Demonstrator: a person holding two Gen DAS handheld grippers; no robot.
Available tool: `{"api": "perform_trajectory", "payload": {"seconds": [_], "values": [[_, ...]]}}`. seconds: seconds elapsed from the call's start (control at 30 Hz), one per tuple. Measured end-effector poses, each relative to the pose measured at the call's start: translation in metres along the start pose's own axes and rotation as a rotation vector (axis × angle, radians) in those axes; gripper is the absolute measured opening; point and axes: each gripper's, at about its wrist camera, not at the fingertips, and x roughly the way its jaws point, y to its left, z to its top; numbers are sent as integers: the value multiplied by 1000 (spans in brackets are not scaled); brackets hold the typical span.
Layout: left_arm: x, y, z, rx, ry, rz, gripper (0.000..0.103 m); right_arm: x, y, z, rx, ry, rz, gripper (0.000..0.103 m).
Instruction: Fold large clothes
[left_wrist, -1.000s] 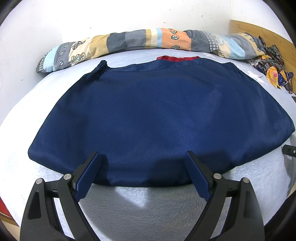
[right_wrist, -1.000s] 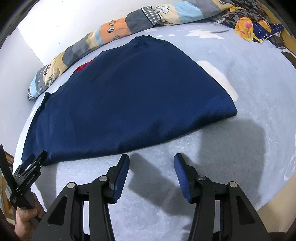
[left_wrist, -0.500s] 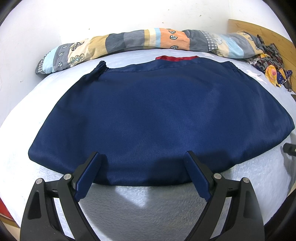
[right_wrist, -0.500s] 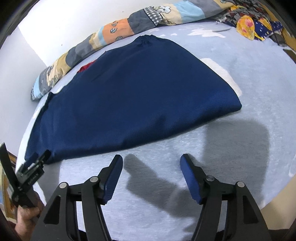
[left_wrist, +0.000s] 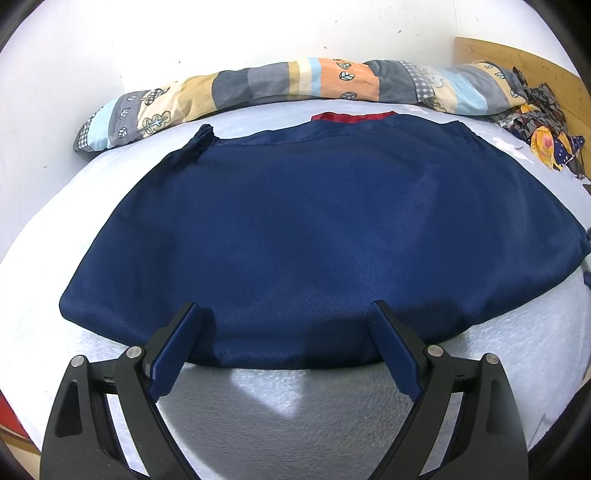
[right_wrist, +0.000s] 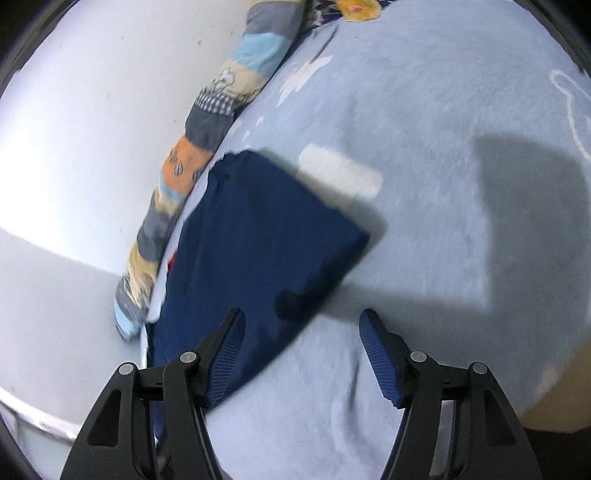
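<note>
Black-framed left gripper (left_wrist: 284, 339): your blue pads stand wide apart over the near hem, clamped on nothing.
Right gripper (right_wrist: 301, 354): your jaws have just been opening; only pale bedcover lies between them, the garment's edge beside the left pad.
Navy satin-like garment (left_wrist: 314, 229): spread flat on the fleecy pale-blue bedcover (left_wrist: 288, 406), a red lining (left_wrist: 351, 116) peeking at its far edge.
Handling: likely light, limp and slippery; you should pinch the near corners through both layers.
Patchwork bolster (left_wrist: 280, 85): lies along the white wall beyond.
</note>
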Motion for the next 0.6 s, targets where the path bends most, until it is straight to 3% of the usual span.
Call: {"api": "perform_trajectory", "payload": {"seconds": [0.17, 0.37, 0.4, 0.47, 0.6], "values": [[-1, 0, -1, -4, -6, 3, 92, 24, 1, 20, 66, 3, 71, 68], [-1, -1, -1, -17, -1, 26, 93, 61, 24, 38, 4, 35, 154, 68], [-1, -1, 0, -18, 0, 29, 93, 70, 29, 43, -21, 47, 171, 62], [-1, -2, 0, -22, 4, 39, 93, 89, 34, 49, -85, 89, 157, 30], [-2, -4, 2, -44, 12, 54, 93, 95, 34, 52, -91, 116, 174, 22]]}}
